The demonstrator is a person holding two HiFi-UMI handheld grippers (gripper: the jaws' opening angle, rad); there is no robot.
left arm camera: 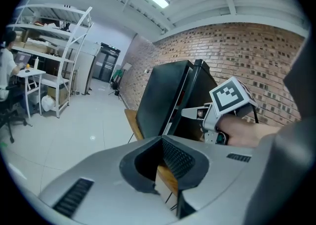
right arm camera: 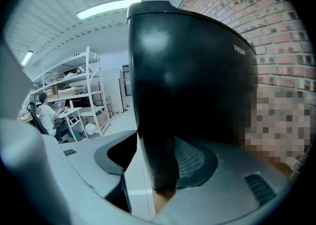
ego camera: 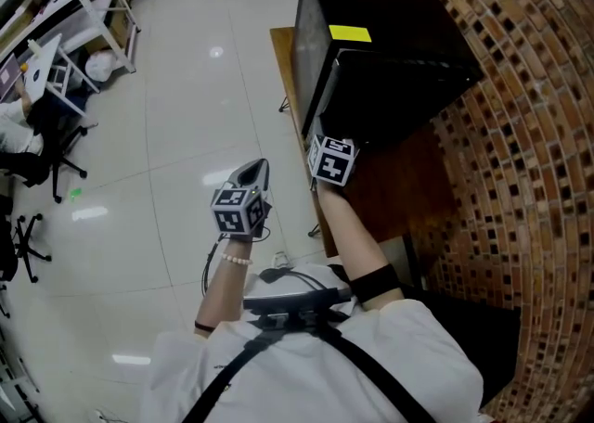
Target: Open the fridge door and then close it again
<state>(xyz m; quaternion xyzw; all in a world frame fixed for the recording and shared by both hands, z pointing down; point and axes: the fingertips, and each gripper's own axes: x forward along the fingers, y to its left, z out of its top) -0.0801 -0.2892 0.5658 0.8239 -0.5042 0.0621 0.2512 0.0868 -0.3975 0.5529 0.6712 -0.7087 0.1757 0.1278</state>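
Note:
A black mini fridge (ego camera: 390, 32) (left arm camera: 163, 95) stands on a wooden table (ego camera: 283, 59) against the brick wall. In the left gripper view a narrow gap shows between its door and its body. My right gripper (ego camera: 318, 134) (left arm camera: 186, 113) (right arm camera: 148, 165) is at the door's free edge. That dark edge (right arm camera: 158, 135) stands between the open jaws, and a strip of floor shows between the left pad and the door. My left gripper (ego camera: 259, 167) (left arm camera: 160, 162) hangs shut and empty over the floor, left of the table.
A yellow sticker (ego camera: 350, 33) lies on the fridge top. The brick wall (ego camera: 520, 134) curves close on the right. White shelving (ego camera: 83, 4) (left arm camera: 54, 56), office chairs (ego camera: 37, 171) and a seated person (right arm camera: 47, 115) are far off across the tiled floor.

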